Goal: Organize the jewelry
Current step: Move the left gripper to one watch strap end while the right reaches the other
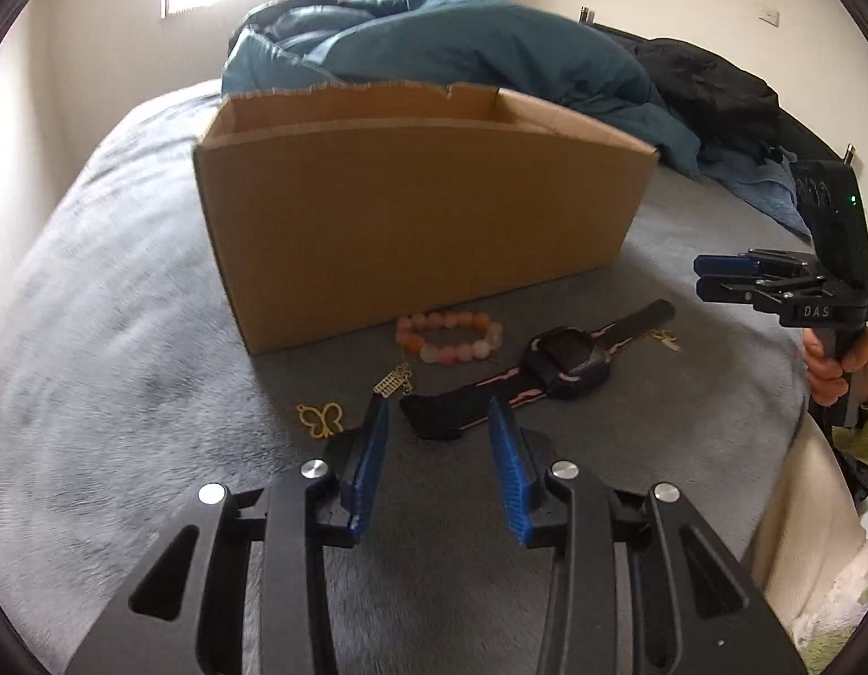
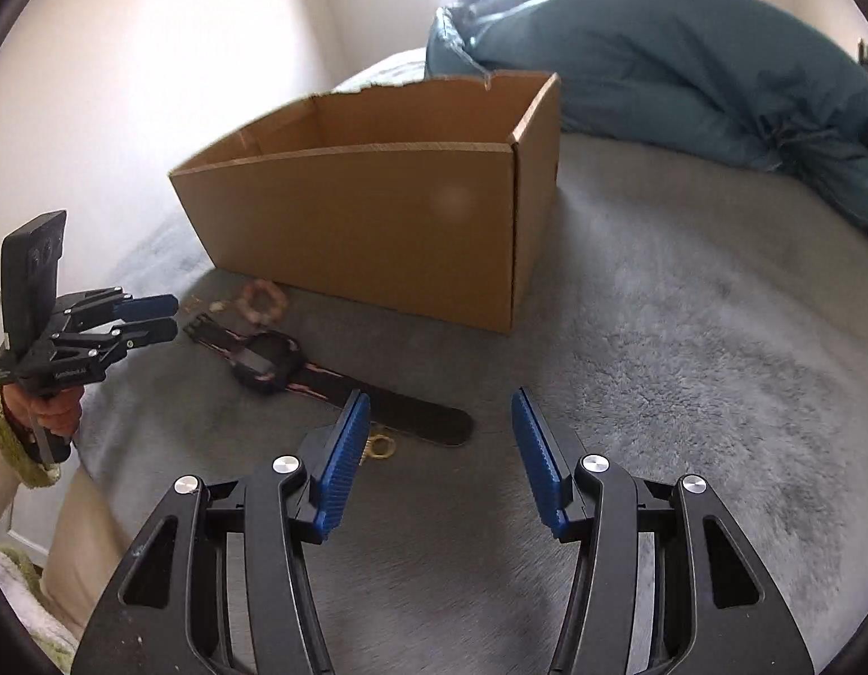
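Note:
Jewelry lies on the grey blanket in front of an open cardboard box (image 1: pixel 411 214) (image 2: pixel 366 225). It includes a pink beaded bracelet (image 1: pixel 449 336) (image 2: pixel 262 301) and a black watch (image 1: pixel 566 363) (image 2: pixel 265 363) with a pink-lined strap. There are also a gold butterfly pendant (image 1: pixel 321 420), a gold rectangular charm (image 1: pixel 393 381) and a small gold piece (image 1: pixel 665 339) (image 2: pixel 380 446) by the strap's end. My left gripper (image 1: pixel 439 410) (image 2: pixel 172 318) hovers open over the strap's near end, holding nothing. My right gripper (image 2: pixel 440 394) (image 1: pixel 698 275) is open and empty above the strap's other end.
A rumpled blue duvet (image 1: pixel 434 39) (image 2: pixel 687 56) lies behind the box, with a black garment (image 1: pixel 709 84) to its right. The grey blanket (image 1: pixel 124 281) covers the bed, whose edge drops off near the person's hand (image 1: pixel 827 365).

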Demonstrator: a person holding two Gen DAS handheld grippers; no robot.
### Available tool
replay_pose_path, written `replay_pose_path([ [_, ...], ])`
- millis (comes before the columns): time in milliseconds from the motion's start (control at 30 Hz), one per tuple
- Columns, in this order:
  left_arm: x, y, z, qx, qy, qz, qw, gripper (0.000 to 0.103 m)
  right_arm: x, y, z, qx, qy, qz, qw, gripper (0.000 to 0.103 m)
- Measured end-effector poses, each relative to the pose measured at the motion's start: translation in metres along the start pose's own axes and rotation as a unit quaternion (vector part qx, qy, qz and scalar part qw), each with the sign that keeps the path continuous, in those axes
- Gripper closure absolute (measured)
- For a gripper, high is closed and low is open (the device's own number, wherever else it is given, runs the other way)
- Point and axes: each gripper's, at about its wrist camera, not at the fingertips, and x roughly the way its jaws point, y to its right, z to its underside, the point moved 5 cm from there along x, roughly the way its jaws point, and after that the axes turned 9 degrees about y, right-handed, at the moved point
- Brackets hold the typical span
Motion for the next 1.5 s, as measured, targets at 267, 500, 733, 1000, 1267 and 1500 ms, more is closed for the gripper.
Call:
replay_pose_path([
  [267,0.02,-0.007,0.005,-0.02,-0.041,0.025,0.9986,0.068,0.015,0.004,0.005,0.004,-0.04,-0.049,0.998,0.052],
  [500,0.024,-0.009,0.0,-0.016,-0.066,0.036,0.9971,0.068,0.023,0.012,0.004,0.002,-0.086,-0.092,0.992,0.052],
  [733,0.023,-0.008,0.0,-0.019,-0.062,0.066,0.9957,0.073,0.03,0.01,0.006,-0.006,-0.106,-0.118,0.987,0.06],
  [1000,0.021,-0.016,0.008,-0.034,-0.07,0.077,0.994,0.077,0.035,0.014,0.008,0.012,-0.114,-0.123,0.986,0.065],
  [1267,0.027,-0.021,0.006,-0.05,-0.073,0.078,0.993,0.077,0.036,0.02,0.011,0.04,-0.124,-0.13,0.983,0.065],
  [1500,0.029,-0.027,0.002,-0.088,-0.07,0.092,0.9894,0.077,0.04,0.02,0.008,0.067,-0.12,-0.147,0.98,0.065],
])
